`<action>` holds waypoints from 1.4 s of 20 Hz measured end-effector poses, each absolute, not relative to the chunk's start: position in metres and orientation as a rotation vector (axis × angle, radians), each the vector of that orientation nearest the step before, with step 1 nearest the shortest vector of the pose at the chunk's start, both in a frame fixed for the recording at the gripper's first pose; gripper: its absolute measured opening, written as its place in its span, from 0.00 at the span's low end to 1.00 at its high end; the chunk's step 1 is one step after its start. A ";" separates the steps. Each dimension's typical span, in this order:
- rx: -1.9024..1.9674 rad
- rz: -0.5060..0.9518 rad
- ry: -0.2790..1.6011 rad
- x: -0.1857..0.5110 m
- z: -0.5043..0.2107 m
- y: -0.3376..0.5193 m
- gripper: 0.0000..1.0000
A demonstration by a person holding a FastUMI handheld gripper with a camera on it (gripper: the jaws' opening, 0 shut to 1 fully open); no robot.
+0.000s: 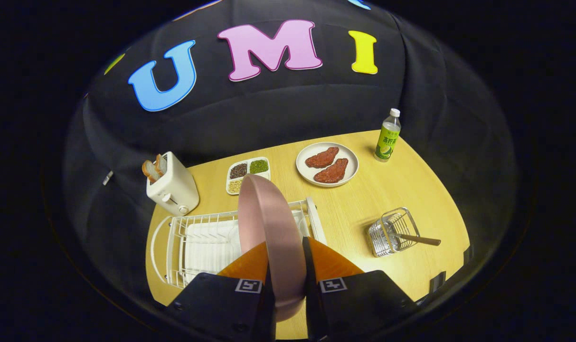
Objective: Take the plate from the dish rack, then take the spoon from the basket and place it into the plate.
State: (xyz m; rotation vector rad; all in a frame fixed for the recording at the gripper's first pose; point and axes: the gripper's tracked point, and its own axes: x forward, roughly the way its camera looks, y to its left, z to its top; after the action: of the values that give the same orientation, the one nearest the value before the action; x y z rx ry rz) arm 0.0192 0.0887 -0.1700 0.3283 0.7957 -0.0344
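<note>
The tongs point(288, 266) are clamped on the pink plate point(269, 228), one orange finger point(250, 263) pressing each face, so the plate stands on edge between them and rises ahead of them over the white dish rack point(197, 237). The rack sits on the wooden surface point(378, 190) just beyond the fingers, toward 11 o'clock. At 3 o'clock from the plate, well apart, a wire basket point(390, 230) holds the spoon point(418, 239), whose handle pokes out sideways. At 10 o'clock stands a white toaster point(174, 187) with bread slices in it. Toward 12 lies a divided tray of beans point(247, 173), at 1 o'clock a white plate with two red meat pieces point(326, 164), and farther out a green-labelled bottle point(387, 137)
</note>
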 end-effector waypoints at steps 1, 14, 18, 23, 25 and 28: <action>0.349 -0.023 0.804 0.011 -0.168 0.085 0.29; 0.615 0.144 1.106 -0.148 -0.232 0.080 0.29; 0.602 0.165 1.182 -0.175 -0.275 0.092 0.29; 0.596 0.180 1.211 -0.170 -0.311 0.111 0.29; 0.591 0.190 1.215 -0.167 -0.322 0.120 0.29; 0.581 0.193 1.215 -0.163 -0.331 0.127 0.29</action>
State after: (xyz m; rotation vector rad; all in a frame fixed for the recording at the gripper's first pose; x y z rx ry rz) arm -0.1625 0.1274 -0.3307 0.5806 1.2154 0.1933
